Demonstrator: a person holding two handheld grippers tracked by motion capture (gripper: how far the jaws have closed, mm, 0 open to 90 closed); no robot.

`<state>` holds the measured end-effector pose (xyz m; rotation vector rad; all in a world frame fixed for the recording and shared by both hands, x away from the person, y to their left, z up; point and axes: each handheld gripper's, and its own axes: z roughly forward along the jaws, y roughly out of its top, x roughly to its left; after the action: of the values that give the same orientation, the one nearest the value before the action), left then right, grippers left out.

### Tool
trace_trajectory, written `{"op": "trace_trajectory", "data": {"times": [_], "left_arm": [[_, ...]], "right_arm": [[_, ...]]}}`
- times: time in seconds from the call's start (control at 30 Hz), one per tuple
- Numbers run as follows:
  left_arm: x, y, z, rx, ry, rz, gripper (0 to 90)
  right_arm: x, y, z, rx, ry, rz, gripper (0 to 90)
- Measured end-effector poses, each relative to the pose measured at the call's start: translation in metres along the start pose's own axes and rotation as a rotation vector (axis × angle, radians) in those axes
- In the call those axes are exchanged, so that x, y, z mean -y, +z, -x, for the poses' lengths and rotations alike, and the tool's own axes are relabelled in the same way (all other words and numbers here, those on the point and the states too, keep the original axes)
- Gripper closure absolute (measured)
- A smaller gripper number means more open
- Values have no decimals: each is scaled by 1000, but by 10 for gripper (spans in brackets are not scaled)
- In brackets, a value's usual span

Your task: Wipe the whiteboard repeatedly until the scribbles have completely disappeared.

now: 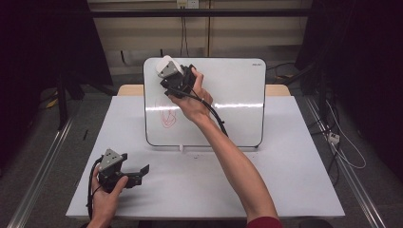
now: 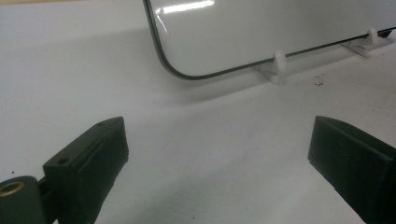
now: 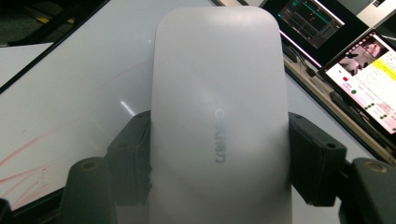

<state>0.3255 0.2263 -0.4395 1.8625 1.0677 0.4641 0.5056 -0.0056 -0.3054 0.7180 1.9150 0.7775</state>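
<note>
Right hand-held gripper [image 1: 167, 76] clamped on a white eraser [image 3: 219, 107], pads pressing both its long sides, held at the upper left of the whiteboard [image 1: 237, 95] above red marks [image 1: 168, 118]. Left hand-held gripper [image 1: 138, 172] wide open, empty, low over the counter [image 1: 199, 185].

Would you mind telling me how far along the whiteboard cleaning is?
Done: the right gripper has the white eraser clamped. In hand: it holds the eraser at the whiteboard's upper left. Left: the red scribble remains unwiped. The left gripper rests open.
</note>
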Motion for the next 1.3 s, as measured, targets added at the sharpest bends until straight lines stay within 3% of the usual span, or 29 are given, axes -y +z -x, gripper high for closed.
{"op": "trace_trajectory", "data": {"times": [0.17,0.2,0.57,0.7,0.8,0.87,1.07,1.3], "left_arm": [[-1,0,1,1,6,5,48],[-1,1,1,1,6,5,48],[-1,1,1,-4,10,-1,48],[-1,2,1,-1,11,-1,48],[-2,3,2,2,9,-2,48],[-2,4,2,5,14,-6,48],[-1,2,2,6,13,0,48],[-1,-1,1,4,6,3,48]], "right_arm": [[5,-1,-7,-33,-26,-18,314],[6,-2,-9,-42,-49,-24,314],[22,-9,-49,-123,-129,-38,314],[25,-10,-60,-105,-140,-23,314],[24,-9,-58,-115,-116,-28,314],[23,-7,-56,-115,-131,-18,314],[12,-2,-43,-111,-114,-30,314],[3,2,-22,-79,-49,-23,314]]}}
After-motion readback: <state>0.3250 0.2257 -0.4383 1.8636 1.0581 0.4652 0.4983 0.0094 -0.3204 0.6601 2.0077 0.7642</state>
